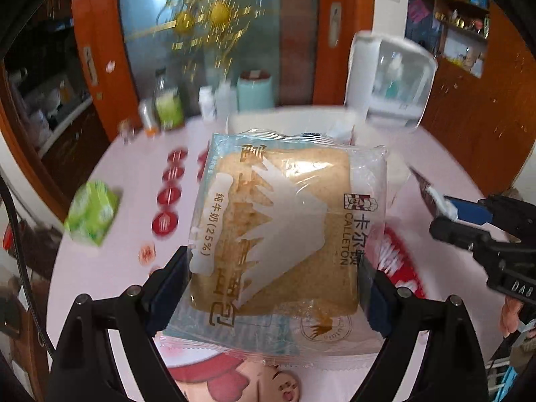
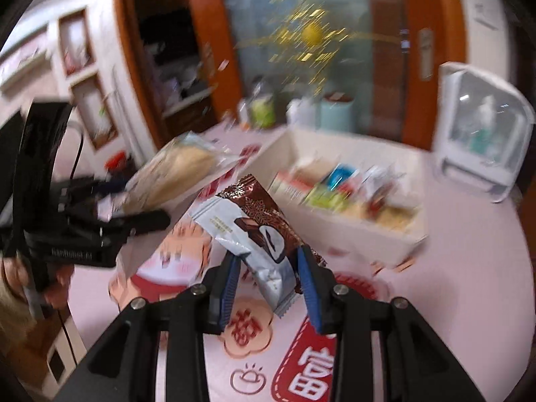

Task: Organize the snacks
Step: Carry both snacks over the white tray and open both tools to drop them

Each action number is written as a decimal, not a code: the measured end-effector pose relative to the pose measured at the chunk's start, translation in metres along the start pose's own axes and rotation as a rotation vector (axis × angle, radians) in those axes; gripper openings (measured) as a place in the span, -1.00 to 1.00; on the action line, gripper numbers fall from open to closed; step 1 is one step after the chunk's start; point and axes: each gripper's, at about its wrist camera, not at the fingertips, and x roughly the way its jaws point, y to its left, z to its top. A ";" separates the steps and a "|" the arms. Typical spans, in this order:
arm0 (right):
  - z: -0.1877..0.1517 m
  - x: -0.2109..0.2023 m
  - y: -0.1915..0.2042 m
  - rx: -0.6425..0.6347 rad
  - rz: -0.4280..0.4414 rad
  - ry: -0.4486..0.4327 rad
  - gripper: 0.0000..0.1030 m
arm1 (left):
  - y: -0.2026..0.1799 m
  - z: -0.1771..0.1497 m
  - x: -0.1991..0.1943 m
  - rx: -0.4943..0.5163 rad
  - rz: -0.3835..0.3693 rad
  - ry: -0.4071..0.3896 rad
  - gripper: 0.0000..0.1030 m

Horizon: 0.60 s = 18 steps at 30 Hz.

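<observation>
Item one: bread packet point(image 1: 284, 221), a clear wrapper with one thick slice. I have it clamped across its width in my left gripper point(image 1: 278, 288), jaws wide, a pad on each side edge, and it sits above the table point(image 1: 110, 268), filling the middle of the left view.

Item two: chocolate bar wrapper point(image 2: 254, 221), brown and silver. My right gripper point(image 2: 268, 278) is pinched tight on its lower half, and the upper end leans toward 11 o'clock, clear of the table.

Item three: white box point(image 2: 351, 231), at 1 o'clock from the bar in the right view, already holding several mixed snack packets. I take it as the drop spot for both items.

Item four: surroundings. Green tissue pack point(image 1: 92, 212) at 9 o'clock in the left view; bottles point(image 1: 167, 104) and a white appliance point(image 1: 392, 83) along the far edge, from 11 to 1 o'clock.

Handling note, my judgement: carry the bar in first since it is nearer the box. The bread is soft, so I would not squeeze harder; I would lower it flat over a free part of the box and let go only once it is inside the walls. Keep the two grippers apart on approach.
</observation>
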 end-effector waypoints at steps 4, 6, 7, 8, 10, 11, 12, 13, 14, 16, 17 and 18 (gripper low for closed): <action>0.048 -0.030 -0.022 0.068 -0.070 -0.074 -0.31 | -0.011 0.052 -0.019 0.013 0.020 -0.069 0.74; 0.072 -0.039 -0.035 0.111 -0.093 -0.099 -0.31 | -0.015 0.073 -0.023 0.013 0.033 -0.093 0.74; 0.080 -0.041 -0.040 0.127 -0.096 -0.107 -0.31 | -0.017 0.084 -0.025 0.018 0.038 -0.102 0.74; 0.090 -0.043 -0.045 0.143 -0.107 -0.117 -0.31 | -0.019 0.098 -0.026 0.020 0.048 -0.111 0.74; 0.107 -0.040 -0.054 0.166 -0.126 -0.124 -0.31 | -0.022 0.120 -0.025 0.025 0.070 -0.121 0.74; 0.118 -0.036 -0.060 0.177 -0.141 -0.124 -0.31 | -0.024 0.130 -0.024 0.026 0.085 -0.127 0.74; 0.123 -0.033 -0.063 0.189 -0.153 -0.124 -0.30 | -0.026 0.139 -0.021 0.031 0.102 -0.132 0.74; 0.127 -0.029 -0.067 0.198 -0.160 -0.124 -0.30 | -0.027 0.148 -0.018 0.034 0.120 -0.141 0.74; 0.133 -0.023 -0.072 0.207 -0.171 -0.125 -0.30 | -0.027 0.157 -0.014 0.029 0.133 -0.147 0.74; 0.139 -0.012 -0.078 0.226 -0.187 -0.120 -0.28 | -0.025 0.171 -0.003 0.009 0.137 -0.143 0.74; 0.142 -0.003 -0.084 0.238 -0.196 -0.110 -0.27 | -0.023 0.177 0.006 -0.009 0.138 -0.137 0.74; 0.142 0.003 -0.086 0.247 -0.199 -0.102 -0.27 | -0.022 0.180 0.013 -0.021 0.133 -0.127 0.74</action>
